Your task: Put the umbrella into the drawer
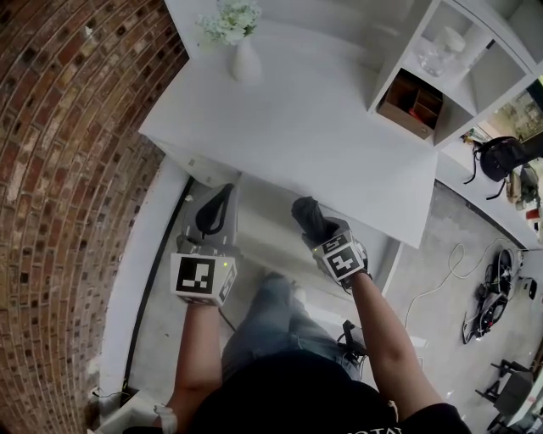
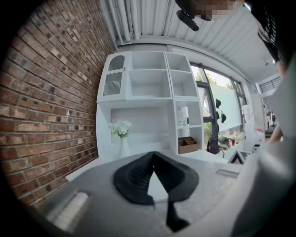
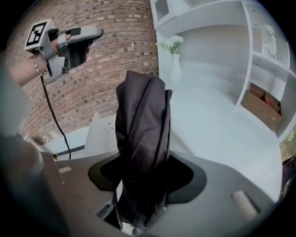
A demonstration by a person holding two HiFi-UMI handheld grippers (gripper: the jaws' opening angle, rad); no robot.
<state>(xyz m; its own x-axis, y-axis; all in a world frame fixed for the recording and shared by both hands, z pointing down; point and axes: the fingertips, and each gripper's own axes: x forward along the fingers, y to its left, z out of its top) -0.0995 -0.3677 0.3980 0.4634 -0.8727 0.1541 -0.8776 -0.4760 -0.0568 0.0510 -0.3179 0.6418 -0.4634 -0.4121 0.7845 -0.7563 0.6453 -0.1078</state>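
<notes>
Umbrella (image 3: 141, 139) gripped by right tool (image 3: 148, 176) over open drawer (image 1: 259, 225); left tool (image 2: 153, 156) closed, empty.

white vase (image 1: 246, 61) with flowers (image 1: 231, 21) | brown box (image 1: 411, 103) in shelf cubby (image 1: 386, 80) | brick wall (image 1: 68, 169) at left

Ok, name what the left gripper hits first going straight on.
Likely the white shelf unit's back panel, right of the white flower vase, unless the white desk top comes first; depth unclear.

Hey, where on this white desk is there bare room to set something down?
The desk top is bare across its middle, between the vase and the shelf unit. Crowded: the shelf cubbies, one holding a brown box.
</notes>
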